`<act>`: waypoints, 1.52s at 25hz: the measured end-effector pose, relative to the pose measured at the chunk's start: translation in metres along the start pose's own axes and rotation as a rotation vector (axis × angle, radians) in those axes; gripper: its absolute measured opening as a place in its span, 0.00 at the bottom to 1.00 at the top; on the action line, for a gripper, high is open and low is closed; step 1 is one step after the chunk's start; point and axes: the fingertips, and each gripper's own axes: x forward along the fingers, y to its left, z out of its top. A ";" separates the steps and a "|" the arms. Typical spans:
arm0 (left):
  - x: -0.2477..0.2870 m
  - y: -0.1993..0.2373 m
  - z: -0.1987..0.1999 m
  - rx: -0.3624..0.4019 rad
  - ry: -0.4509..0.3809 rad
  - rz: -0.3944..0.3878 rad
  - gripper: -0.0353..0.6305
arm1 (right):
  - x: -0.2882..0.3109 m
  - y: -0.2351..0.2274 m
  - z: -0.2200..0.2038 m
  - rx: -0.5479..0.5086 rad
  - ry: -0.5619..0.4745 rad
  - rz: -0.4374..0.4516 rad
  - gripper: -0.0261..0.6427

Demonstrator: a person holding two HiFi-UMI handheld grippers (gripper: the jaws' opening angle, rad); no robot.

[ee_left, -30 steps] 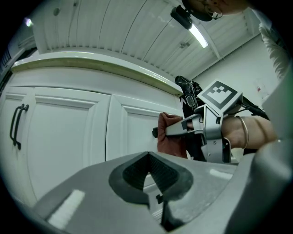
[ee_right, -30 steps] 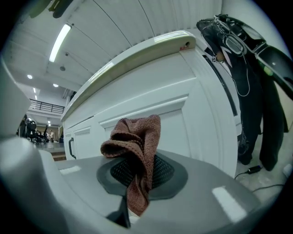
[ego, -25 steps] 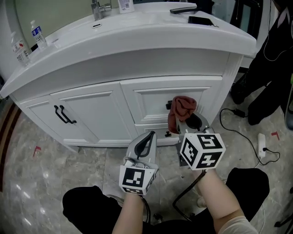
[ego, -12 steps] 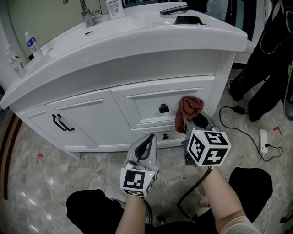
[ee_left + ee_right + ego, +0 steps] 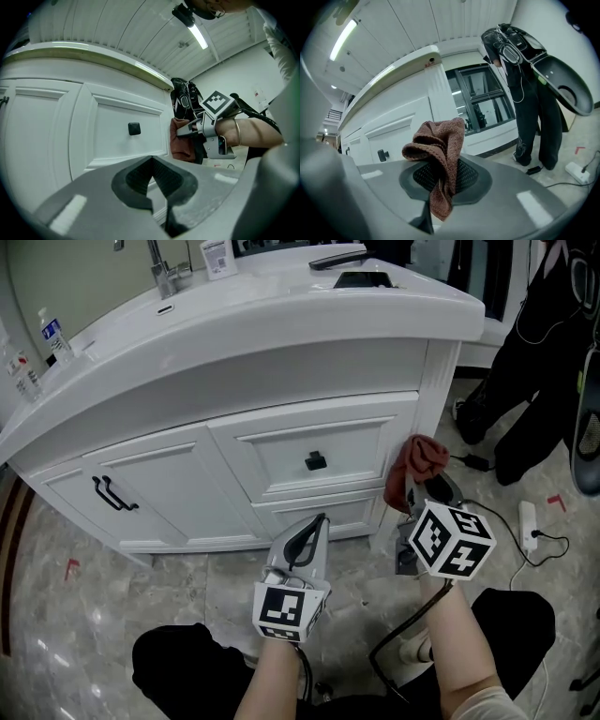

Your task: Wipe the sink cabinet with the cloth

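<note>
The right gripper (image 5: 424,491) gripped the brown cloth (image 5: 415,459) between its jaws just beside the sink cabinet's (image 5: 234,465) right corner, while the left gripper (image 5: 317,521), closed and empty, pointed at the drawers (image 5: 281,454).

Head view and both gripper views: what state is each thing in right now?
left tongs: shut, empty.
right tongs: shut on the cloth.
cloth: bunched, hanging from the right tongs beside the right corner of the sink cabinet.
upper drawer: closed.
cabinet door: closed.
water bottle: upright.
</note>
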 end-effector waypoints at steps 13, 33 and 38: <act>-0.044 0.068 -0.015 -0.007 0.031 0.160 0.05 | 0.019 0.152 -0.084 -0.064 0.137 0.321 0.16; -0.059 0.113 -0.026 -0.073 0.018 0.236 0.05 | 0.050 0.203 -0.123 -0.038 0.218 0.415 0.16; -0.047 0.100 -0.022 -0.071 0.011 0.204 0.05 | 0.048 0.178 -0.113 0.045 0.226 0.388 0.16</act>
